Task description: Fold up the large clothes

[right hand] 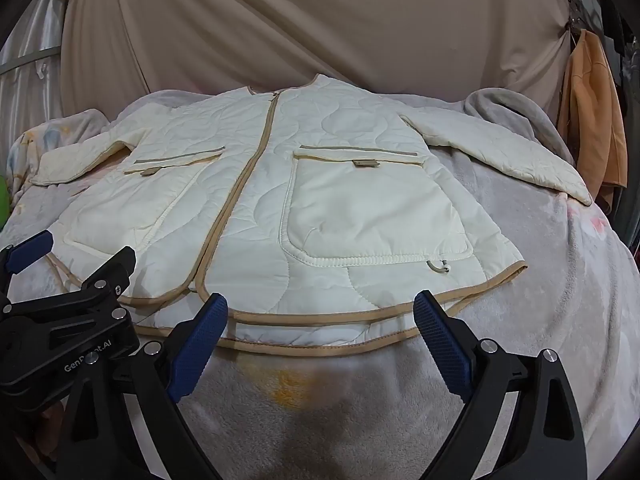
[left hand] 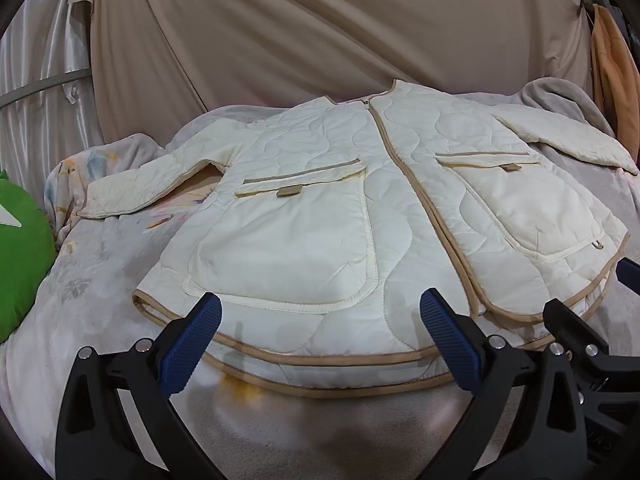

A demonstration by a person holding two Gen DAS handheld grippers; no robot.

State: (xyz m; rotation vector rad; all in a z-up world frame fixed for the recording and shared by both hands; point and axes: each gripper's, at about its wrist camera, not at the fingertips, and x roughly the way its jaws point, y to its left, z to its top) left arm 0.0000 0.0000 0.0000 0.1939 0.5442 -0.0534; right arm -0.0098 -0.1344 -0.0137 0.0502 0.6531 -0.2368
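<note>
A cream quilted jacket with tan trim lies flat, front up and zipped, on a grey blanket; it also shows in the right wrist view. Both sleeves are spread outward. My left gripper is open, its blue pads just above the left half of the hem, holding nothing. My right gripper is open over the right half of the hem, empty. The right gripper shows at the right edge of the left wrist view, and the left gripper shows at the left of the right wrist view.
The grey blanket covers the bed, with a yellow stain near the front. A green cushion lies at the left. Beige drapes hang behind. An orange garment hangs at the right.
</note>
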